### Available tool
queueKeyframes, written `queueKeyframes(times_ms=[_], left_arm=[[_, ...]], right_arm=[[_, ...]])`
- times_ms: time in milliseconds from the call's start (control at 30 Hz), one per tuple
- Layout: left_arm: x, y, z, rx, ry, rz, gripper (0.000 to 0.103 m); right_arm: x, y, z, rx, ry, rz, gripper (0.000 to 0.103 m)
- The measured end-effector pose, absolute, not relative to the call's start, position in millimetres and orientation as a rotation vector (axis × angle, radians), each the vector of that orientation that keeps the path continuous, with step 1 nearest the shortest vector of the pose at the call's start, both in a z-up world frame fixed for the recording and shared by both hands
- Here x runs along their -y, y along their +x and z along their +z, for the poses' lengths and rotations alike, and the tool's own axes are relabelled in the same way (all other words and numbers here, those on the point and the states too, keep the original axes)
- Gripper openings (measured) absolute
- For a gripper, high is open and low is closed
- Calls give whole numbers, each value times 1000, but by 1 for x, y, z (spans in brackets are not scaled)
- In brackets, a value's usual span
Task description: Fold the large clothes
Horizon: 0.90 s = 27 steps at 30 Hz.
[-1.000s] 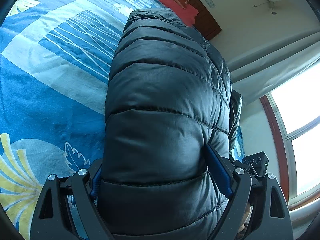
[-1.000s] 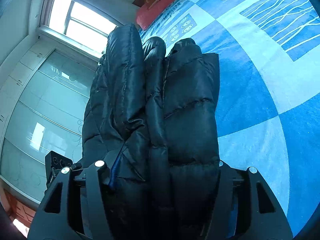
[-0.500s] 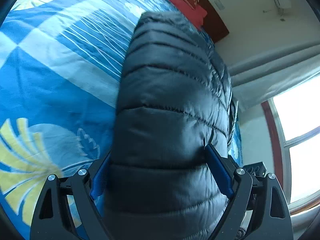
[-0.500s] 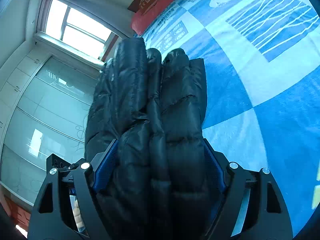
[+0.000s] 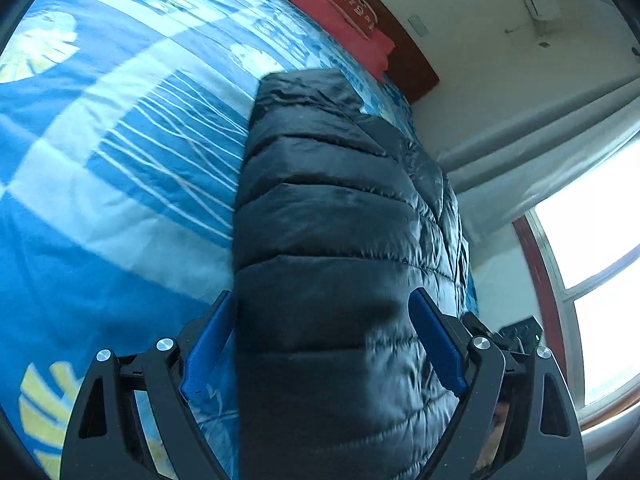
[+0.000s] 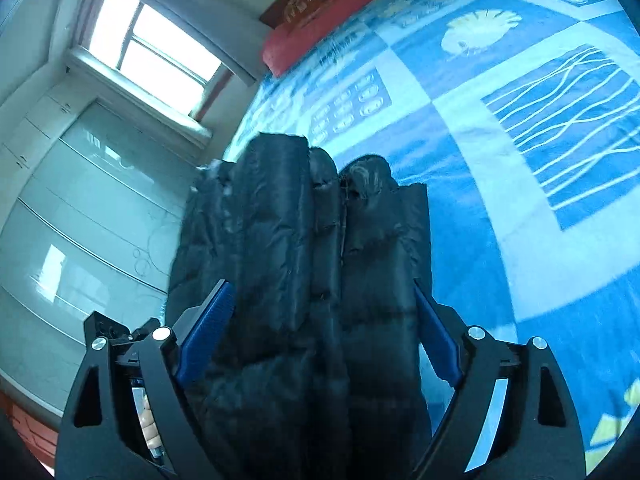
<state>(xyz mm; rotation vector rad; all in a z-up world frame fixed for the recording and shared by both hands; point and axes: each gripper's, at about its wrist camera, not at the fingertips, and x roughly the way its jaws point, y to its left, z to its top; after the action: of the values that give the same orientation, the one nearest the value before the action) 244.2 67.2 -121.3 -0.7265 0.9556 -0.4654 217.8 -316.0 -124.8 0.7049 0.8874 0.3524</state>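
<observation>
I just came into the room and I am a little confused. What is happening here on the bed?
A person is folding a black puffer jacket on a bed with a blue patterned bedspread. The left claw and the right claw each have the thick bundled jacket between their blue fingers. The jacket is folded into several layers. A red pillow lies at the bed's head.
</observation>
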Motion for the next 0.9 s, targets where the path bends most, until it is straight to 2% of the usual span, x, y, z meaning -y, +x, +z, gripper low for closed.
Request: queueKeyframes(times_ms=[100,167,233,267,367,467,600,767,833,900], left_arm=[[-56,251,-120,-962,-658,-464,87],[-50,254,-119,-970,-626,-464,86],[-41,257,-119,-987,-570,-440,85],[-38,258,-119,-990,-553,-431,80],[-27,262,-120,-994,-496,-396,74],[-21,263,-126,-989,-476,-381,73],[-28,265,-126,-981,-504,-414,73],[-51,254,-119,-978,-552,-459,77],[-64,246,-113,-961,-593,-469,80],[-73,241,-107,-927,-619,-465,81]], right_arm=[[318,223,-136,-912,715,332,85],[320,223,-143,-917,738,341,68],[322,223,-149,-918,760,337,58],[323,223,-152,-916,765,335,53],[328,224,-164,-920,824,342,45],[331,224,-172,-915,868,358,43],[331,221,-169,-901,871,378,46],[338,216,-157,-898,838,404,72],[341,214,-148,-875,817,411,78],[347,219,-140,-860,810,409,80]])
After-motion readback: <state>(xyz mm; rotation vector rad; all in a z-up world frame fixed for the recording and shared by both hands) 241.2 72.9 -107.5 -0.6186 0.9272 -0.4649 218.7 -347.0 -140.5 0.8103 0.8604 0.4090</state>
